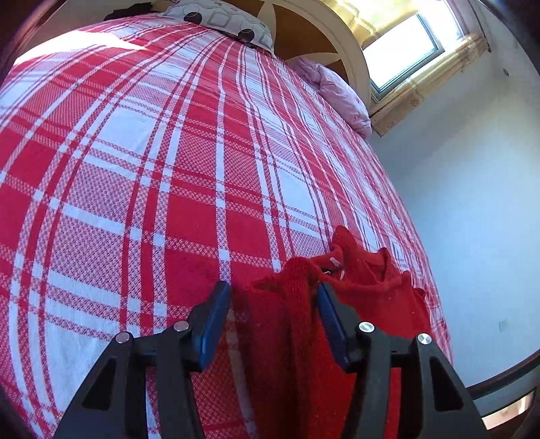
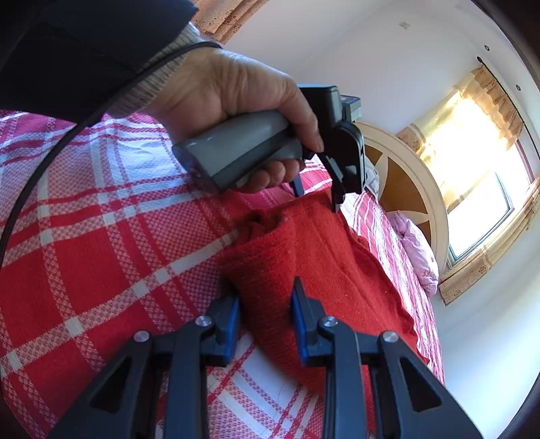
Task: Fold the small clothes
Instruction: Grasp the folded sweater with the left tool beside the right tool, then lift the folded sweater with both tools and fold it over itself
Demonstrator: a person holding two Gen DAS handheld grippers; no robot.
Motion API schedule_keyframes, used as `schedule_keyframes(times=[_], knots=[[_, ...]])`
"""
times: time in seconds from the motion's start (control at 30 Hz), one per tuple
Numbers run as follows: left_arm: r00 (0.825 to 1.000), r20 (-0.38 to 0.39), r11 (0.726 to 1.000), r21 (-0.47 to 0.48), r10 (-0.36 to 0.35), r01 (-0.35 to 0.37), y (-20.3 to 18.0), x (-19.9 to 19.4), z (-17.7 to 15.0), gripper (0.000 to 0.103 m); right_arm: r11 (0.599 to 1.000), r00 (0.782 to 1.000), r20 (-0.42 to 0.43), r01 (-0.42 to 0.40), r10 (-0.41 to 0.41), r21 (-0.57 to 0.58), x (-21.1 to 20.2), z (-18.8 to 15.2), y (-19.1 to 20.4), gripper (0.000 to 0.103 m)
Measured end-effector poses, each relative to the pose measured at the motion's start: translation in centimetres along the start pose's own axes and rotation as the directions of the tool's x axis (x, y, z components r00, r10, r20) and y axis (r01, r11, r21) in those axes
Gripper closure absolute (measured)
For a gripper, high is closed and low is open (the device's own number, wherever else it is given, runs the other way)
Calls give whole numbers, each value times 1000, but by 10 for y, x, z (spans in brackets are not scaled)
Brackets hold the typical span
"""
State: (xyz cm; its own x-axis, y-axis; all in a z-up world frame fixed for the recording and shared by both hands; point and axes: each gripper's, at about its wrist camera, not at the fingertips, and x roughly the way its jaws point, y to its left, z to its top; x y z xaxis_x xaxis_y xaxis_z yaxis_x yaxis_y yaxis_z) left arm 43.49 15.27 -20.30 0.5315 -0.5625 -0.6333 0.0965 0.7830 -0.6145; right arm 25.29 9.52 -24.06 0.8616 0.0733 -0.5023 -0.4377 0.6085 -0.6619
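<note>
A small red knitted garment (image 2: 320,256) lies bunched on the red and white plaid bedspread (image 2: 101,236). In the left wrist view the garment (image 1: 368,280) rises between and to the right of my left gripper (image 1: 273,297), whose jaws stand apart with a fold of the knit between them. My right gripper (image 2: 266,297) is also open, its blue pads either side of the garment's near edge. In the right wrist view a hand holds the left gripper (image 2: 317,199) at the garment's far edge.
A grey patterned pillow (image 1: 219,20) and a lilac quilt (image 1: 341,91) lie at the head of the bed by a round headboard (image 1: 324,37). A window (image 1: 405,50) is beyond. The bed's right edge (image 1: 435,287) runs beside a white wall.
</note>
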Motion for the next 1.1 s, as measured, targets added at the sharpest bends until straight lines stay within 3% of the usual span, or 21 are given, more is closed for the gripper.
schedule_keyframes(times=[0.13, 0.17, 0.2, 0.23, 0.37, 0.57, 0.87, 1.1], knots=[[1000, 1, 999, 39, 11, -11, -4, 0, -1, 49, 1000, 1000, 1, 2, -2, -1, -1, 0, 1, 73], [1000, -1, 999, 43, 6, -6, -5, -1, -2, 54, 1000, 1000, 1, 4, -4, -3, -1, 0, 2, 73], [1000, -8, 999, 40, 6, -6, -5, 2, -1, 76, 1000, 1000, 1, 8, -8, -5, -2, 0, 3, 73], [1000, -26, 1000, 32, 1, 0, -4, 5, -1, 84, 1000, 1000, 2, 13, -13, -9, -3, 0, 4, 73], [1000, -23, 999, 45, 15, -14, -8, 7, -4, 86, 998, 998, 11, 54, -54, -39, -7, 2, 13, 71], [1000, -6, 998, 51, 21, -20, -13, 4, -6, 92, 999, 999, 8, 44, -44, -20, -10, 3, 10, 84], [999, 31, 1000, -7, -18, 18, -30, -24, 3, 93, 988, 995, 101, -11, -5, 156, -39, -4, -32, 85], [997, 70, 998, -46, -45, 49, -63, -35, 8, 93, 917, 986, 160, -106, 47, 384, -62, -23, -99, 86]])
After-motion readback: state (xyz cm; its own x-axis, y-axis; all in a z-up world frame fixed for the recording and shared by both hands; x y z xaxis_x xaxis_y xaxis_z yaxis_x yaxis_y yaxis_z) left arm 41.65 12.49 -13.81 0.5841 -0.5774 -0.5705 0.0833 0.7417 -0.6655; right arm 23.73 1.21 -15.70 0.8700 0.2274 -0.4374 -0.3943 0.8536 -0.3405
